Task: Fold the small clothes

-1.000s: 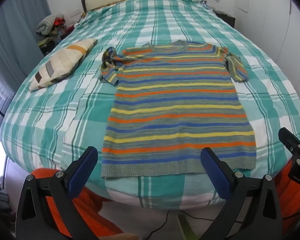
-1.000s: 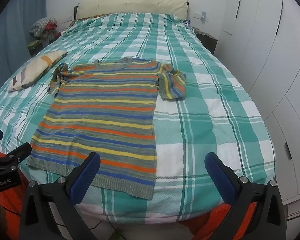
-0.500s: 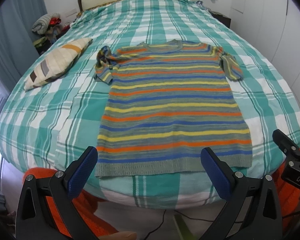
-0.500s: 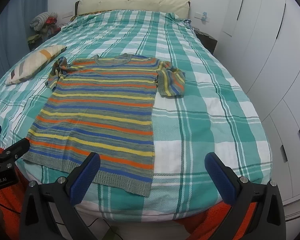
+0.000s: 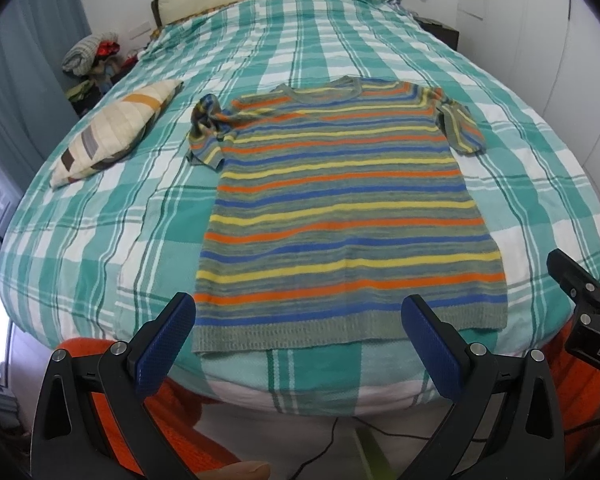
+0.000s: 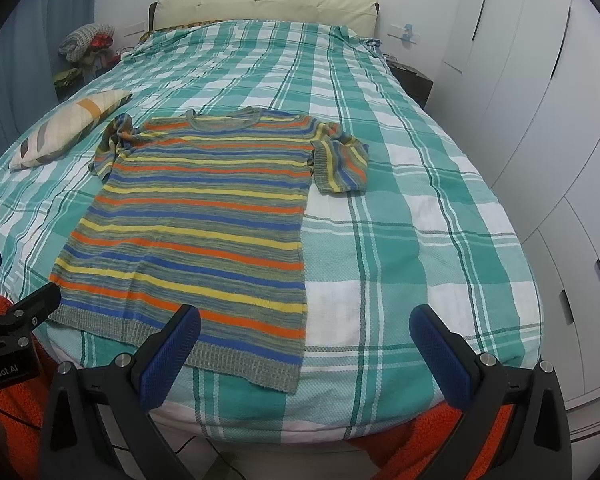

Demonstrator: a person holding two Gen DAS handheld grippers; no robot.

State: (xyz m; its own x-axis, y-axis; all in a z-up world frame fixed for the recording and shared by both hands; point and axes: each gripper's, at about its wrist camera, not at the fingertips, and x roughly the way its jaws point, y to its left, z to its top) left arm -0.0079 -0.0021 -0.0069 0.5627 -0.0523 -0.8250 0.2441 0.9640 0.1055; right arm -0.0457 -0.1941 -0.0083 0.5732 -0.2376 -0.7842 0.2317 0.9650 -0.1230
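On the left we see the striped pillow (image 5: 112,130), then our left gripper (image 5: 300,340), fingers spread wide and empty, above the hem of the striped sweater (image 5: 344,208) lying flat on the checked bedspread (image 5: 100,240). Our right gripper (image 6: 308,354) is likewise apart; beside it we read "enRobot.AI". Since earlier, both grippers have edged closer to the bed.

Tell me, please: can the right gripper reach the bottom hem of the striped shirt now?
Probably yes. The right gripper is open just before the striped shirt; its hem lies flat at the bed edge, uncovered.
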